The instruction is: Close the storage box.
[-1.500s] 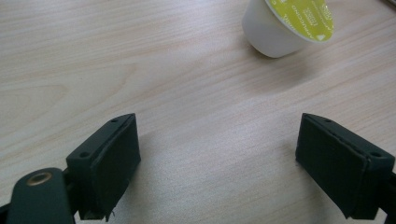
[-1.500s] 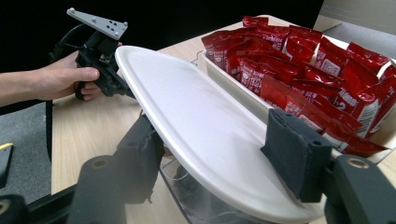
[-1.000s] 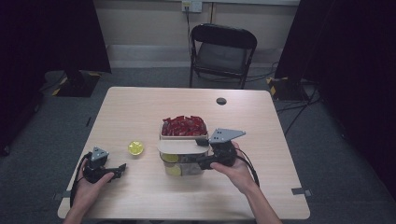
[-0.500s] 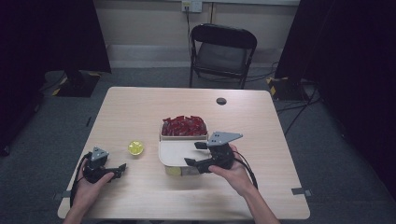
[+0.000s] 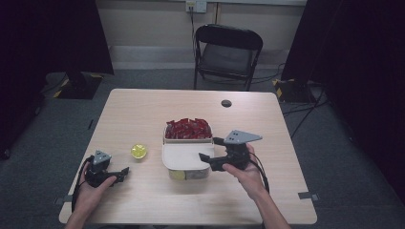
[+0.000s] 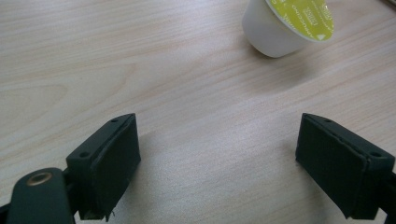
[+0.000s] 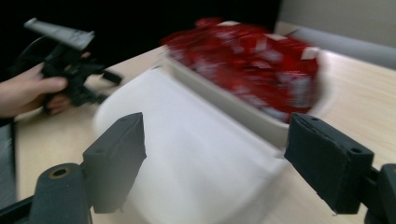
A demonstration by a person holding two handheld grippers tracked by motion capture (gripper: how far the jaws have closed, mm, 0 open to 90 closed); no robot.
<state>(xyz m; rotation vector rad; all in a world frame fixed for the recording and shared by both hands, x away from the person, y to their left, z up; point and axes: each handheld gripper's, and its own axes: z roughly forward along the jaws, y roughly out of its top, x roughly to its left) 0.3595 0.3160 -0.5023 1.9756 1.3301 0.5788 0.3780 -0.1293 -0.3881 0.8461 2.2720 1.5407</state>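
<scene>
Lidded box (image 5: 185,156): white, at mid-desk just ahead of the person, its lid seated over a yellow cup inside; it touches the tray of red packets (image 5: 187,129) behind it.
Right gripper (image 5: 209,152): jaws have just been opening — they stand wide at the box's right edge with nothing pinched between them, the lid released.
Left gripper (image 6: 219,163): parted, empty, low over bare desk (image 5: 267,129) at the near left.
Yellow-topped cup (image 5: 138,151): loose on the desk, apart from the box.
Doing it well: draw the right gripper straight back, clear of the lid — a drag would likely unseat it.
</scene>
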